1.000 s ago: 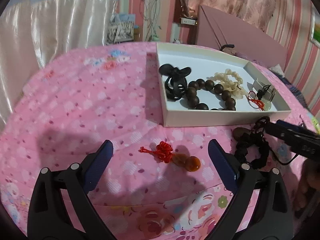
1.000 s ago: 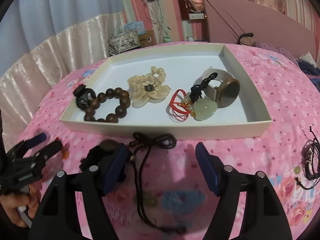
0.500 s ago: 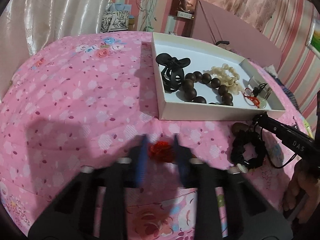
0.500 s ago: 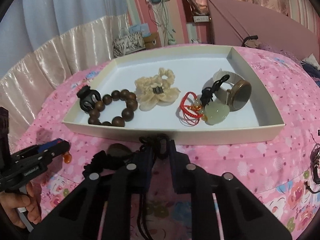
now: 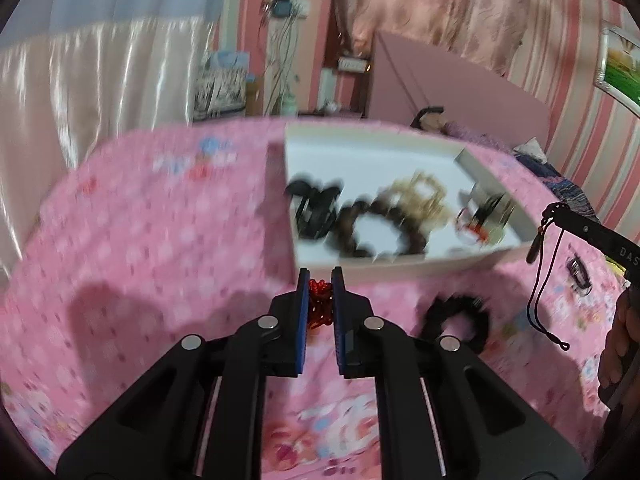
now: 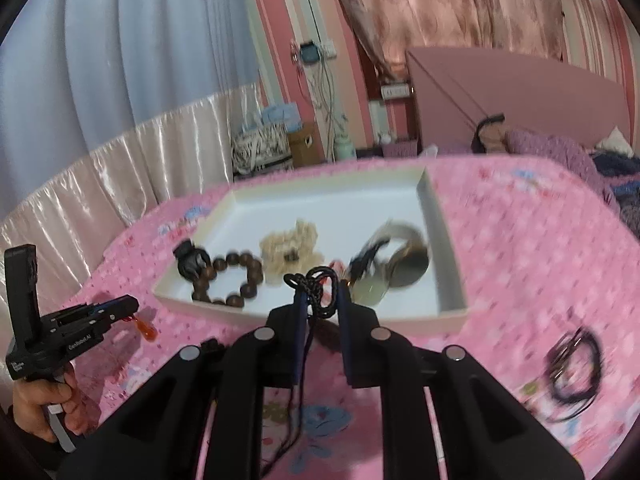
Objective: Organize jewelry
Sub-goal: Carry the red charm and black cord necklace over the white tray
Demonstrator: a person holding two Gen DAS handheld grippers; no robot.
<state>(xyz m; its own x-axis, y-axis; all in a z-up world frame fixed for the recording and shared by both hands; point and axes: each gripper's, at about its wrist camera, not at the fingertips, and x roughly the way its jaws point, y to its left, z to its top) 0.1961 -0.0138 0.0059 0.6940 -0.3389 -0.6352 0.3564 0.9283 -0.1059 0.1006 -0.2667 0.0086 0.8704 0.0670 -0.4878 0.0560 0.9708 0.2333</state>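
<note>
My left gripper (image 5: 320,276) is shut on the red knot (image 5: 319,307) of a charm, lifted above the pink cloth; the charm's amber gourd (image 6: 147,330) hangs below it in the right wrist view. My right gripper (image 6: 322,300) is shut on a black cord necklace (image 6: 316,290), whose cord also dangles in the left wrist view (image 5: 538,280). Both are held just in front of the white tray (image 6: 448,240), which holds a brown bead bracelet (image 6: 236,280), a cream scrunchie (image 6: 290,246), a black hair tie (image 6: 190,262), a watch (image 6: 408,266) and a jade pendant (image 6: 370,294).
A black beaded bracelet (image 5: 458,320) lies on the pink floral cloth (image 5: 140,260) right of my left gripper. A black cord bracelet (image 6: 574,370) lies at the right. A pink headboard and curtains stand behind the bed.
Both grippers closed, the left on the red knot charm and the right on the black cord, and both lifted their pieces off the cloth toward the tray.
</note>
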